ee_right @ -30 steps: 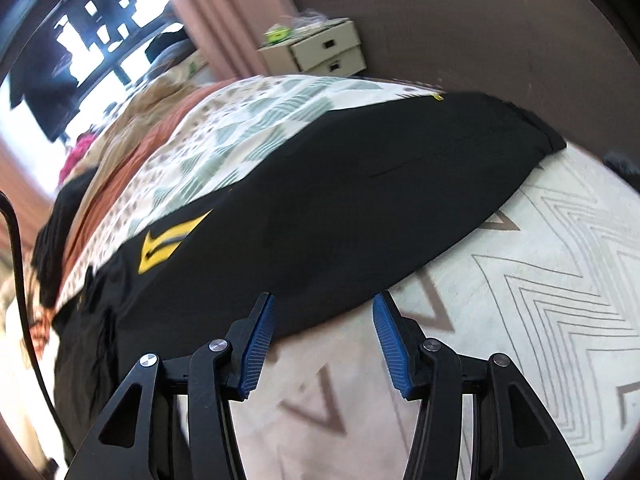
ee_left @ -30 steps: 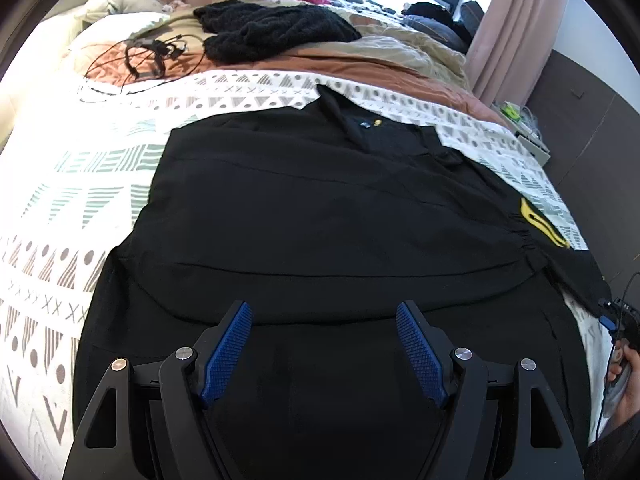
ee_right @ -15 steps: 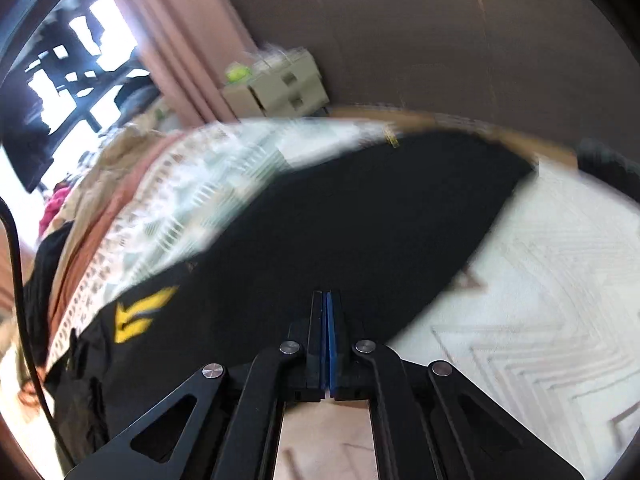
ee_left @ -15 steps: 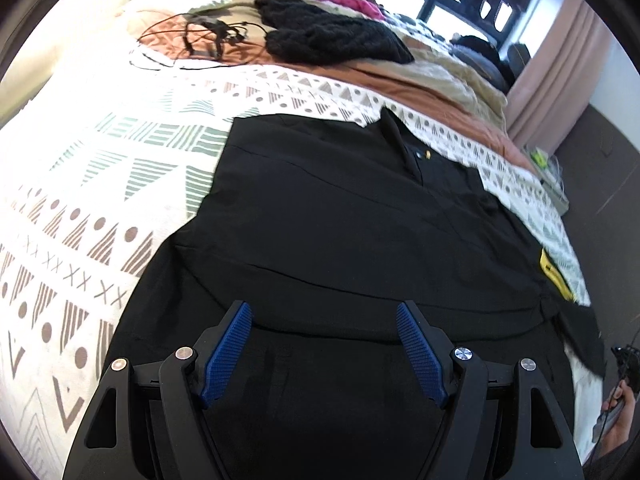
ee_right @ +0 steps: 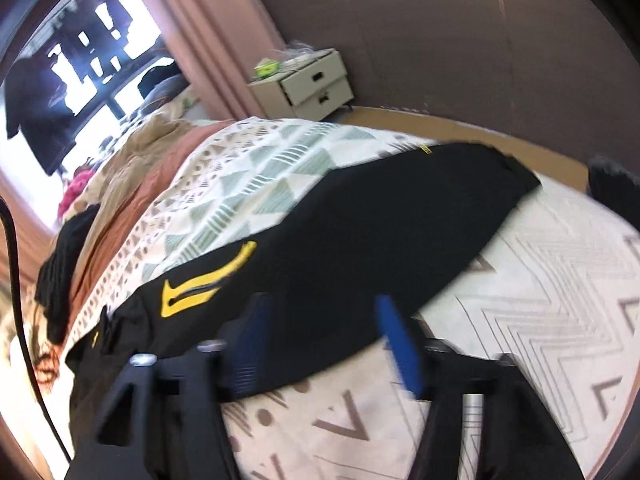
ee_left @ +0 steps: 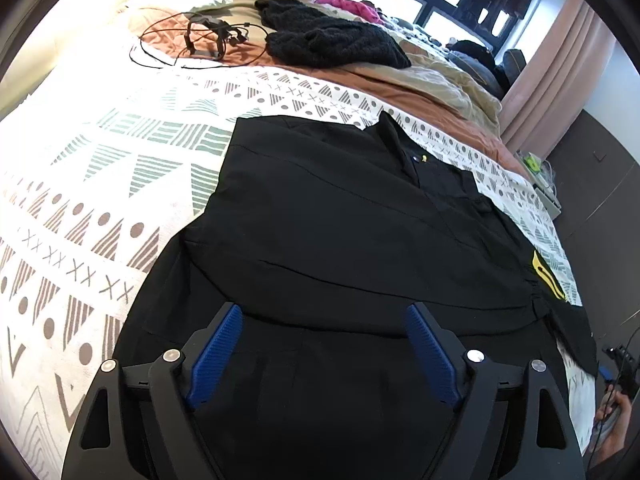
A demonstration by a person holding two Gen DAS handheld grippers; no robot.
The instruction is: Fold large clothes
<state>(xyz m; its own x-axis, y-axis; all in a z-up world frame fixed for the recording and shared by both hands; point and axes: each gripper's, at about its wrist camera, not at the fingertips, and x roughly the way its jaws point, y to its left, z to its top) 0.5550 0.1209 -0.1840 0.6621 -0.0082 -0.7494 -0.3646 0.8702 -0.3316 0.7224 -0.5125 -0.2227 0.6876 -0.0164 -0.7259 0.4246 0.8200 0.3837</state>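
We see the black jacket (ee_left: 344,216) spread on the patterned bedspread (ee_left: 100,168) just ahead of the left gripper (ee_left: 322,354) — fingers wide apart, empty. Our right gripper (ee_right: 324,344), blurred, gapes emptily over the jacket's sleeve (ee_right: 360,232).

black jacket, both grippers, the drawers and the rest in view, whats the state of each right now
black jacket: spread flat on the bed, right sleeve stretched out
left gripper: open, over the jacket's lower part
right gripper: open, at the sleeve's edge, blurred
drawers: both shut
black knit: crumpled heap
cable: loosely tangled
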